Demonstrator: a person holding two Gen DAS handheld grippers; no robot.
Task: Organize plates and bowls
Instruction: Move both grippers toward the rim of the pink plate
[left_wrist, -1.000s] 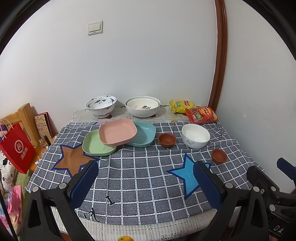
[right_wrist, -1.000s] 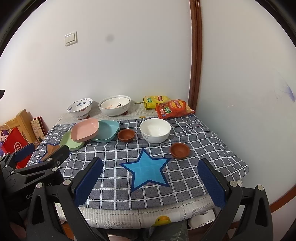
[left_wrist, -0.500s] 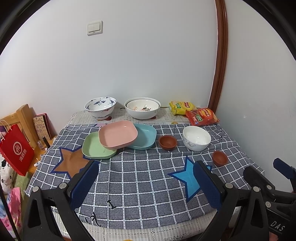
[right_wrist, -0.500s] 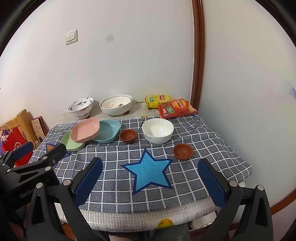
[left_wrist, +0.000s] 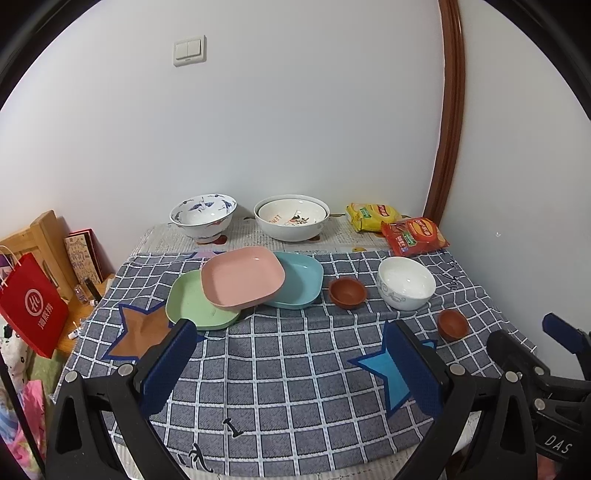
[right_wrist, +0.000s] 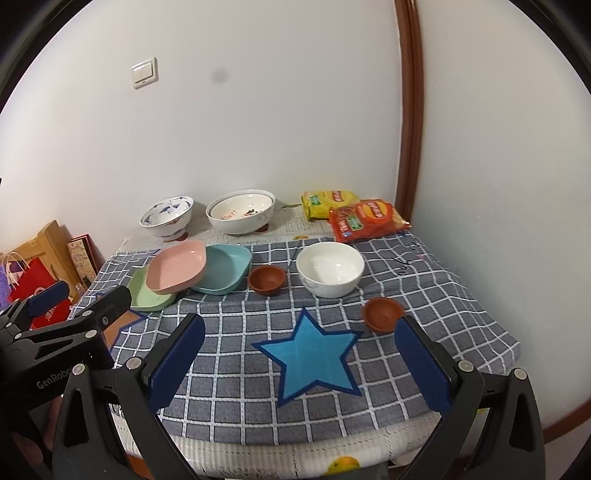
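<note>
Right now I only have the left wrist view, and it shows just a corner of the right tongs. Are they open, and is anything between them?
Observer: The right tongs are wide open with nothing between them. Only the blue star on the cloth shows through the gap.
Operator: Where is the front brown cup relative to them?
Observer: The front brown cup sits on the cloth just beyond the tip of the right-hand finger, slightly inside it. I see no contact between the two.
</note>
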